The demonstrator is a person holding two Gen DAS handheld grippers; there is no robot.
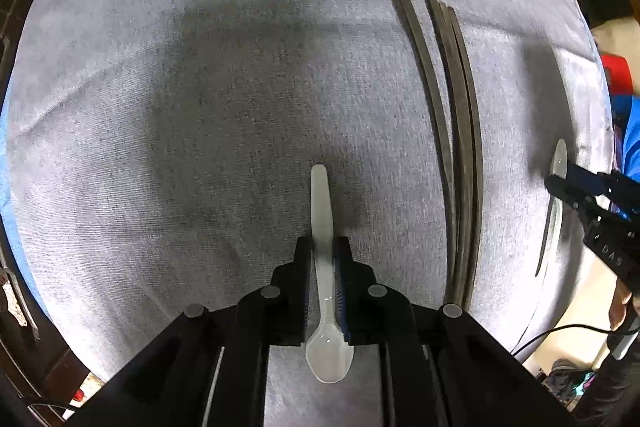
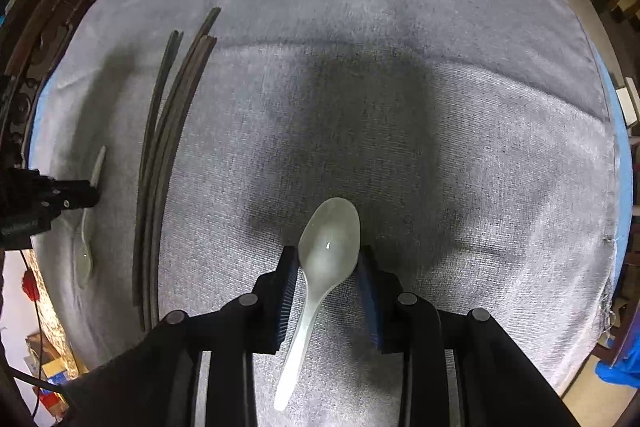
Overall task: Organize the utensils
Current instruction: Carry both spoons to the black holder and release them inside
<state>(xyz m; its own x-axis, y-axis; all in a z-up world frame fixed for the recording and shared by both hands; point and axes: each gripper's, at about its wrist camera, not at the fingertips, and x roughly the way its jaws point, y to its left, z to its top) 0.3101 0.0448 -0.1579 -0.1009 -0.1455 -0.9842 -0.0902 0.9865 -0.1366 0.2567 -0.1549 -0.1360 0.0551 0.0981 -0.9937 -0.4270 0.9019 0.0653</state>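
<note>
The left gripper point(image 1: 323, 253) is clamped narrowly on a translucent white plastic spoon point(image 1: 322, 211), handle toward 12 o'clock, bowl toward 6, over the grey cloth point(image 1: 200, 107). The right gripper point(image 2: 327, 263) grips a second, wider spoon point(image 2: 330, 239) by its bowl, which points to 12 o'clock. Dark chopsticks point(image 1: 456, 131) lie between them.

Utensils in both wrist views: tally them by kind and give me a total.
White plastic spoons: 2
Dark sticks: 5, going by the ends that show; they overlap, so one more could be hidden
Total: 7
</note>
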